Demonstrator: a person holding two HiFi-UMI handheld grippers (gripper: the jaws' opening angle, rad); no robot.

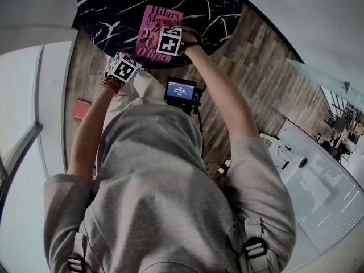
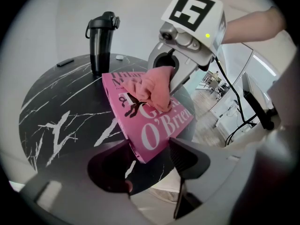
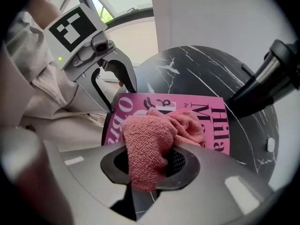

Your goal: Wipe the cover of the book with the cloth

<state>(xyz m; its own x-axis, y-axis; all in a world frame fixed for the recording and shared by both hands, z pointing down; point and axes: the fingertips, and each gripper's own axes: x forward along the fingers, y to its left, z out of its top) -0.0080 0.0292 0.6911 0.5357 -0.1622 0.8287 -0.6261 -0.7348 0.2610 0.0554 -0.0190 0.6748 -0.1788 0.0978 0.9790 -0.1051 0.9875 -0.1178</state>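
Observation:
A pink paperback book [image 1: 156, 30] [image 2: 154, 125] [image 3: 197, 109] lies flat near the front edge of a round black marble table [image 2: 56, 121]. My right gripper [image 3: 150, 165] [image 2: 159, 78] [image 1: 165, 36] is shut on a bunched pink cloth [image 3: 150, 144] [image 2: 152, 88], and the cloth rests on the middle of the cover. My left gripper [image 2: 150, 165] [image 3: 115, 86] [image 1: 132, 58] is open at the table's front edge, with the book's near corner between its spread jaws. The cloth hides part of the title.
A tall black tumbler [image 2: 101, 43] [image 3: 262, 86] stands at the back of the table, with a small dark flat object [image 2: 65, 62] to its left. A small screen [image 1: 181, 91] hangs at the person's chest. A red item [image 1: 81, 110] lies on the wooden floor to the left.

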